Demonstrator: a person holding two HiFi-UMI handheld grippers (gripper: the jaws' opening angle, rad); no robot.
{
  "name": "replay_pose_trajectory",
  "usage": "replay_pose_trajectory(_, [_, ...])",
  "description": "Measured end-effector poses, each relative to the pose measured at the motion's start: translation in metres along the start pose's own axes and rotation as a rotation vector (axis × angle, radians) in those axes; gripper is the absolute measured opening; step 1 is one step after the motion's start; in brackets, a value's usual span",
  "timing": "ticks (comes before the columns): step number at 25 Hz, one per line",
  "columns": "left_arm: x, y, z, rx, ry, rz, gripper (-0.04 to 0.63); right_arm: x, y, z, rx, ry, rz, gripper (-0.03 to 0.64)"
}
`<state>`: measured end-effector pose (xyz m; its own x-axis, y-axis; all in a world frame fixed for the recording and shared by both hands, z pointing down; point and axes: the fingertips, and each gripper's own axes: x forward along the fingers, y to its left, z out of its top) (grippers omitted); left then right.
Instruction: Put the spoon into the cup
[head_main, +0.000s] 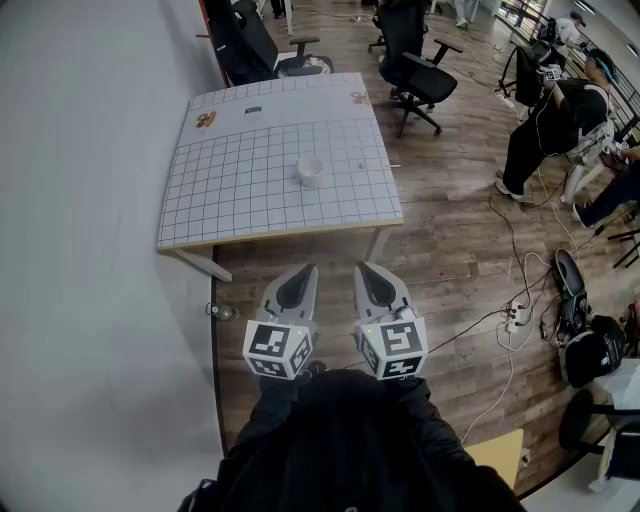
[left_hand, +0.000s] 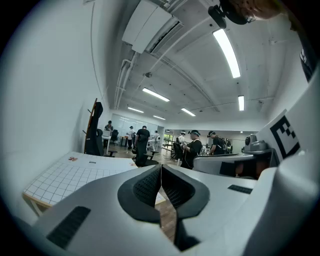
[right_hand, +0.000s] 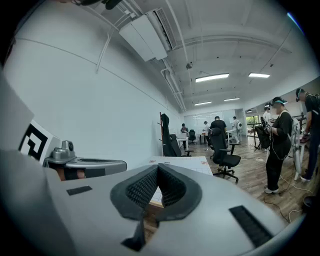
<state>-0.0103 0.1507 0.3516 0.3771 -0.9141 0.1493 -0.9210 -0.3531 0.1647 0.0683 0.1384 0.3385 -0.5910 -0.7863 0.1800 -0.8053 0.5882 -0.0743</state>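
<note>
A small white cup (head_main: 310, 172) stands upright near the middle of the white gridded table (head_main: 240, 200). To its right, close to the table's right edge, lies a thin pale spoon (head_main: 378, 166). My left gripper (head_main: 300, 270) and right gripper (head_main: 368, 268) are side by side in front of my body, well short of the table's near edge and pointing towards it. Both have their jaws together with nothing between them. In the left gripper view the left gripper (left_hand: 161, 167) is shut, with the table (left_hand: 65, 175) at the left. The right gripper (right_hand: 157, 167) is shut too.
A white wall runs along the table's left side. Office chairs (head_main: 415, 60) stand behind and to the right of the table. People (head_main: 550, 120), cables and a power strip (head_main: 515, 315) are on the wooden floor at the right.
</note>
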Motion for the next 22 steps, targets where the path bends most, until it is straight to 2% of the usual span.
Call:
replay_pose_trajectory(10, [-0.005, 0.008, -0.01, -0.004, 0.017, -0.015, 0.035, 0.004, 0.013, -0.007, 0.024, -0.016, 0.019, 0.019])
replay_pose_trajectory(22, [-0.025, 0.037, -0.037, -0.031, 0.07, -0.024, 0.034, 0.024, 0.048, -0.041, 0.03, 0.091, 0.005, 0.018])
